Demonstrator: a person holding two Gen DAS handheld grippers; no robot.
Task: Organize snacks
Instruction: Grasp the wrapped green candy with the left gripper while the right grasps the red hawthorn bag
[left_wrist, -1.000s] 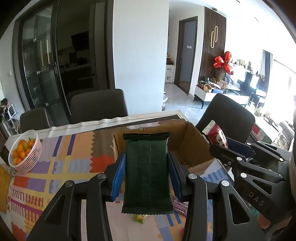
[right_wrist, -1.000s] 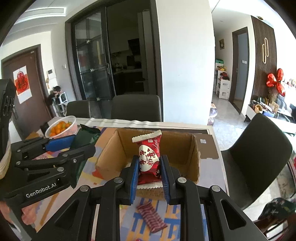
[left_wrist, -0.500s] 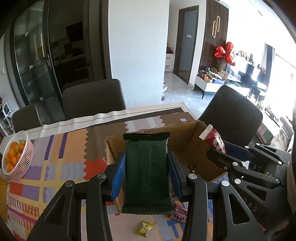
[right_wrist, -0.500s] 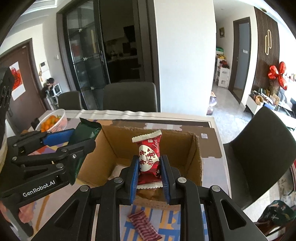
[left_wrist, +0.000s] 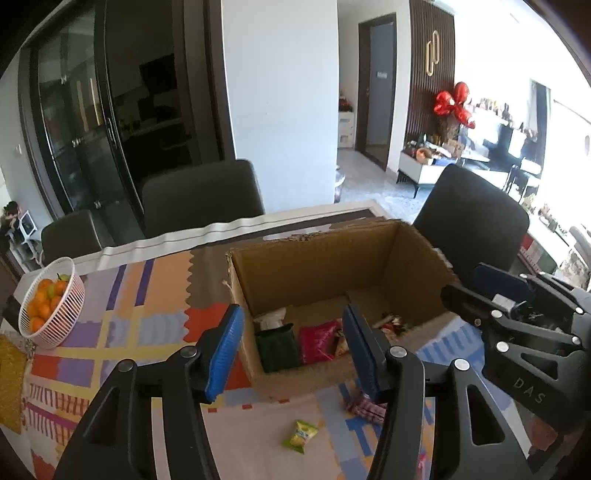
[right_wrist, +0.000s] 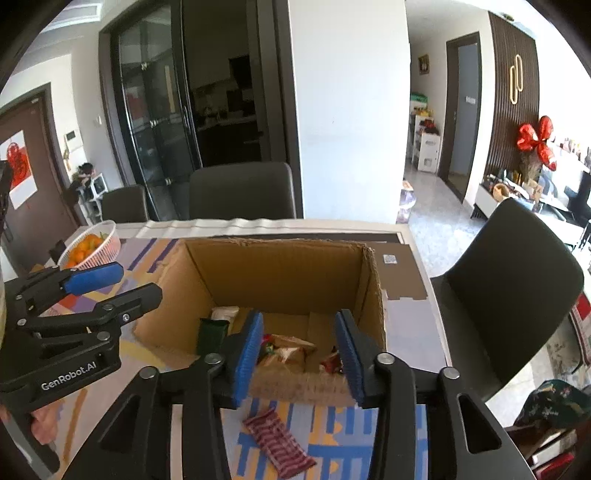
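Note:
An open cardboard box (left_wrist: 314, 258) stands on the patterned tablecloth; it also shows in the right wrist view (right_wrist: 280, 269). Inside lie a dark green packet (left_wrist: 277, 347), a pink-red packet (left_wrist: 319, 341) and other snacks. In the right wrist view the green packet (right_wrist: 212, 334) leans at the box's left and a red wrapper (right_wrist: 330, 363) lies at the right. My left gripper (left_wrist: 293, 350) is open and empty above the box's near edge. My right gripper (right_wrist: 301, 350) is open and empty above the box's near wall.
A striped red candy bar (right_wrist: 277, 443) and a small yellow-green candy (left_wrist: 300, 435) lie on the cloth in front of the box. A white basket of oranges (left_wrist: 51, 295) stands at the left. Dark chairs (left_wrist: 201, 195) surround the table.
Both grippers opened. The dark green packet left my left gripper and the red snack left my right gripper; both now lie in the box. Both grippers moved closer over the box.

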